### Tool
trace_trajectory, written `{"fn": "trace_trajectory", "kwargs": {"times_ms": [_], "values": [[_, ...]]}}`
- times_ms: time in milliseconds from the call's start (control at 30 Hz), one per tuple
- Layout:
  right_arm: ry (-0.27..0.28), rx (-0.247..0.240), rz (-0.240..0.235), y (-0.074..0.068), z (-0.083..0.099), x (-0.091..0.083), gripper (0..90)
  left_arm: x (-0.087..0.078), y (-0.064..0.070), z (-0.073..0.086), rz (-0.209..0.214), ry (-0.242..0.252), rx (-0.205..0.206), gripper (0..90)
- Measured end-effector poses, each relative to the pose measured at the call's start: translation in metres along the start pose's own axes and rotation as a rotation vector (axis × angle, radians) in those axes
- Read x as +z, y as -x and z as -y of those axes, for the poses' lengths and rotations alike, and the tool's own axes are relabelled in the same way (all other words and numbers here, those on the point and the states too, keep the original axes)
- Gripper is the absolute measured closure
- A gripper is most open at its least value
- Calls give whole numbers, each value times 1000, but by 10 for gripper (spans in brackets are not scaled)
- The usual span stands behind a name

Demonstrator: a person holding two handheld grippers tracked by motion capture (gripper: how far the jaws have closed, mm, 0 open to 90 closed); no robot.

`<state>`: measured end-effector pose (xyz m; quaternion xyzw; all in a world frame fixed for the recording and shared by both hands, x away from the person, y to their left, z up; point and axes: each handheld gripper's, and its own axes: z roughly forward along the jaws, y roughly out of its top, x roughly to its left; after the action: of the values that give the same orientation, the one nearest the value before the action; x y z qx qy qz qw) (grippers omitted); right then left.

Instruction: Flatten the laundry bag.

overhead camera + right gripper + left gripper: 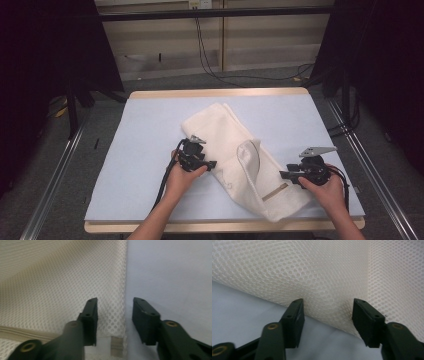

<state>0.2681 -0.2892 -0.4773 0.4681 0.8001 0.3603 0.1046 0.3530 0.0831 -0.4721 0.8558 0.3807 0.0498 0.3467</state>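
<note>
white mesh bag is lying diagonally across the middle of the table, running down toward its near right corner. left gripper jaws apart at its left edge, right gripper jaws apart at its right edge, neither one clamped on anything

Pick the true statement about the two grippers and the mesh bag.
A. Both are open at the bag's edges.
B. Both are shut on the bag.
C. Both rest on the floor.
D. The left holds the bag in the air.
A: each gripper view shows jaws apart, the left gripper and right gripper at the edges of the bag.
</note>
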Motion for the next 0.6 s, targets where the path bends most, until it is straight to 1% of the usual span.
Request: {"fn": "trace_trajectory", "kwargs": {"times_ms": [33, 67, 100, 133, 167, 200, 233, 267, 300, 333, 367, 400, 433, 467, 500, 533, 567, 600], "values": [[9, -4, -15, -1, 0, 2, 662, 1, 1, -2, -16, 0, 2, 522], [4, -12, -3, -3, 0, 2, 682, 2, 2, -3, -18, 11, -7, 578], [2, -11, -2, -4, 0, 2, 714, 1, 0, -4, -18, -3, 2, 619], [2, -11, -2, -4, 0, 2, 714, 1, 0, -4, -18, -3, 2, 654], [1, -11, -10, -5, 0, 2, 755, 1, -3, -7, -17, 2, -1, 695], [4, -8, -9, -6, 0, 2, 782, 2, -5, -8, -29, 13, -3, 731], [4, -8, -9, -6, 0, 2, 782, 2, -5, -8, -29, 13, -3, 765], [12, -8, -21, -6, 0, 2, 792, 3, -7, -10, -33, 23, -8, 780], [24, -6, -41, -7, 0, 2, 803, 5, -13, -14, -40, 28, -3, 790], [34, -12, -51, -8, -1, 2, 808, 7, -16, -16, -41, 29, -6, 802], [41, -18, -55, -10, -2, 3, 812, 8, -20, -19, -44, 25, -4, 818], [41, -24, -61, -12, -3, 3, 813, 9, -22, -21, -39, 32, -13, 826], [41, -24, -61, -12, -3, 3, 813, 9, -22, -21, -39, 32, -13, 831], [43, -26, -67, -14, -3, 3, 813, 11, -26, -24, -46, 36, -11, 831], [51, -34, -86, -17, -5, 5, 813, 14, -32, -29, -46, 40, -19, 838], [51, -34, -86, -17, -5, 5, 813, 14, -32, -29, -46, 40, -19, 841], [52, -47, -91, -20, -5, 8, 811, 18, -36, -34, -46, 43, -25, 846], [49, -44, -88, -22, -5, 9, 812, 19, -39, -37, -46, 37, -23, 849]]}}
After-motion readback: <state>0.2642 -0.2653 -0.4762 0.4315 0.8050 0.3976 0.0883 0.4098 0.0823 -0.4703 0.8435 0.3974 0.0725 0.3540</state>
